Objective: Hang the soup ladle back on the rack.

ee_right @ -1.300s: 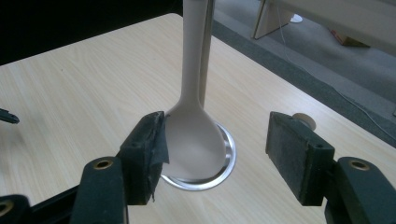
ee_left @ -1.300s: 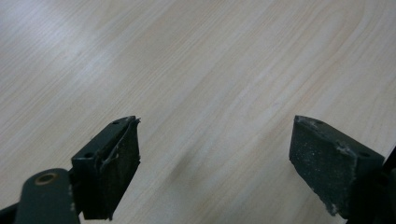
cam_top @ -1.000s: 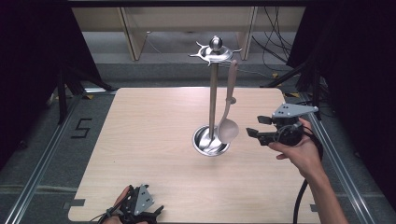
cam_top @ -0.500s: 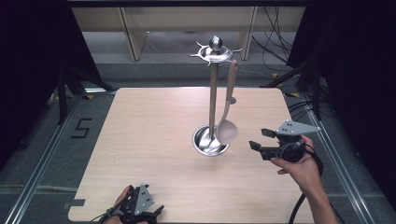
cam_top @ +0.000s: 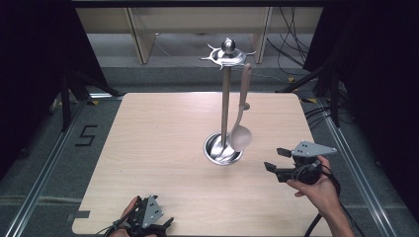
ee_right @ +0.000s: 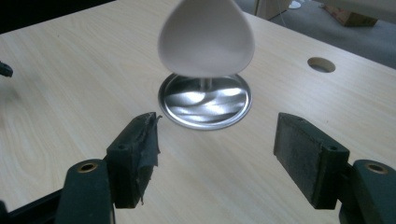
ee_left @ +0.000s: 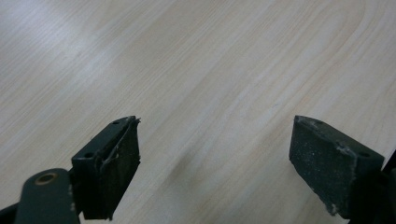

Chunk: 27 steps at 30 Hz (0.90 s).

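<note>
high view: the ladle [cam_top: 240,134] hangs by its handle from the top ring of the metal stand [cam_top: 226,98], its pale bowl just above the stand's round base, near the middle of the wooden table [cam_top: 148,148]. the right gripper [cam_top: 274,160] sits at about four o'clock from the base, near but apart, its jaws spread with nothing between them, having just been opening. the left gripper [cam_top: 165,223] rests at the table's six o'clock edge, jaws spread over bare wood.

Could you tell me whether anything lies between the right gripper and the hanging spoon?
Nothing does: in the right gripper view, bare table runs from the right gripper, jaws open, to the spoon over the stand's base.
</note>
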Available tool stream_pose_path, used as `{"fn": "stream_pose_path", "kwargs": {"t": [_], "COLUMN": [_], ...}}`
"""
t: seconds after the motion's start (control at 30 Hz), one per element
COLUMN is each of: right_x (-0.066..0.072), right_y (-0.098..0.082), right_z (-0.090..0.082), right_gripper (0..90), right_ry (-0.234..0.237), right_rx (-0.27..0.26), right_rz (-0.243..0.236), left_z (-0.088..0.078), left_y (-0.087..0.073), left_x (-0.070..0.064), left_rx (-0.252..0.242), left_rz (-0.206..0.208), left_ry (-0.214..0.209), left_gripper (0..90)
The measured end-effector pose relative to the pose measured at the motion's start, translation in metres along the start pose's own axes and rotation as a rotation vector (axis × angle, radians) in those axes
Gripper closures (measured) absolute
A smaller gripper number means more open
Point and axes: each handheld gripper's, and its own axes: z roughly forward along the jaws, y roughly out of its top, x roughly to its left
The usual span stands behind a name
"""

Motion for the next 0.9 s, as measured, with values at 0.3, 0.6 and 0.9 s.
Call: {"fn": "stream_pose_path", "kwargs": {"t": [0.3, 0.6, 0.9], "right_x": [0.003, 0.012, 0.022], "right_y": [-0.023, -0.036, -0.054], "right_z": [0.012, 0.019, 0.026], "right_gripper": [30.8, 30.4, 30.0], "right_ry": [0.005, 0.014, 0.022], "right_rx": [0.046, 0.085, 0.15], "right_rz": [0.006, -0.018, -0.046], "left_z": [0.0, 0.0, -0.001], "left_y": [0.0, 0.0, 0.0], "left_x": [0.0, 0.0, 0.0], "left_rx": [-0.001, 0.002, -0.001], "left_rz": [0.0, 0.01, 0.006], "left_ry": [0.001, 0.014, 0.002], "left_gripper": [15.7, 15.7, 15.7]}}
